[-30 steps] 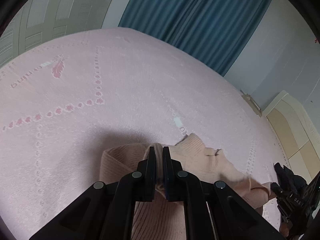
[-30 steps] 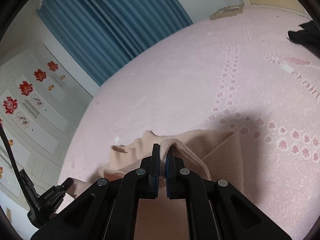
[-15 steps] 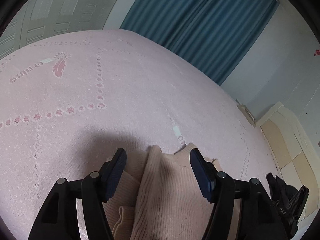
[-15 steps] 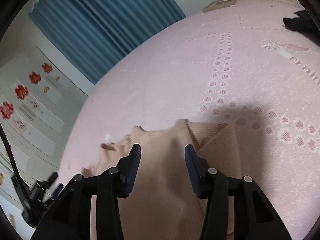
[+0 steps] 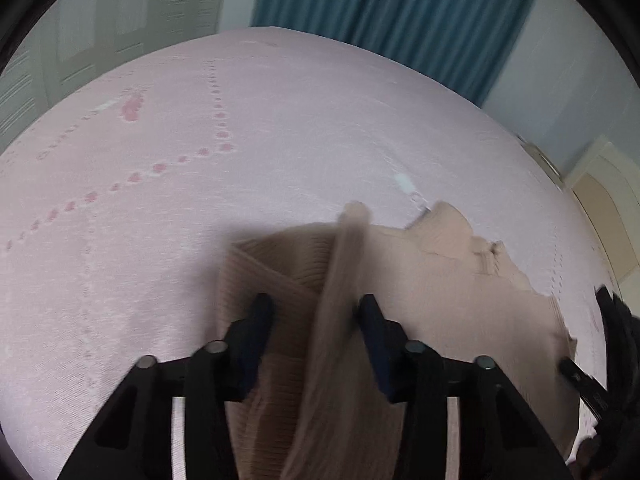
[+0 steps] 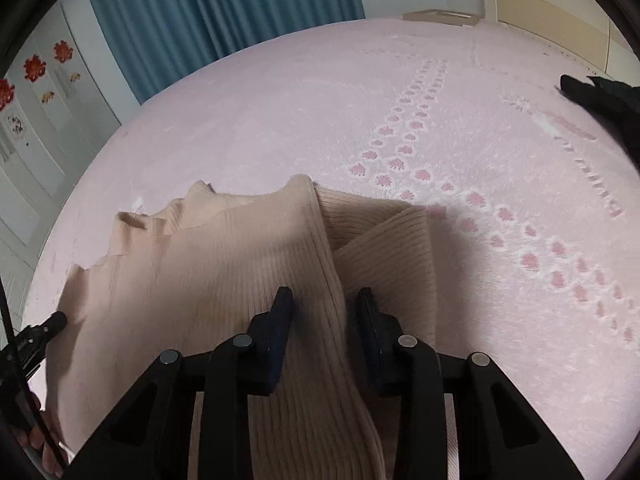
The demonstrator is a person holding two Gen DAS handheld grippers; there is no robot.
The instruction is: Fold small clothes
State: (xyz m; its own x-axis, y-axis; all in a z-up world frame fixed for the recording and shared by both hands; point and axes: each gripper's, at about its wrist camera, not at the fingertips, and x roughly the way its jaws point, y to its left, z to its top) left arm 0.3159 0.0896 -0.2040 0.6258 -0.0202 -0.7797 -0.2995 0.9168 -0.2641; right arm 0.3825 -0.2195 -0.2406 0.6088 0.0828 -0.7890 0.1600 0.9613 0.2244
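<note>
A beige ribbed knit garment (image 5: 440, 288) lies partly folded on the pink bedspread (image 5: 280, 120). My left gripper (image 5: 314, 308) hangs just over it with its jaws closing. A raised ridge of the knit runs between them, and the left pad stands clear of it. In the right wrist view the same garment (image 6: 224, 264) shows a folded edge running up between the closing jaws of my right gripper (image 6: 324, 300), neither pad pressing on it. A sleeve flap (image 6: 392, 248) lies to the right of that edge.
The pink bedspread (image 6: 320, 100) with paw-print rows spreads far ahead. A dark cloth (image 6: 600, 92) lies at its far right. Blue curtains (image 5: 380, 0) and white wardrobe doors (image 6: 36, 120) stand behind. The other gripper's tip (image 6: 40, 332) shows at the left edge.
Both grippers were shut on a pinch of the knit, then let it go and opened wide. Now they are lower and closer to the garment, jaws narrower, and the cloth has settled.
</note>
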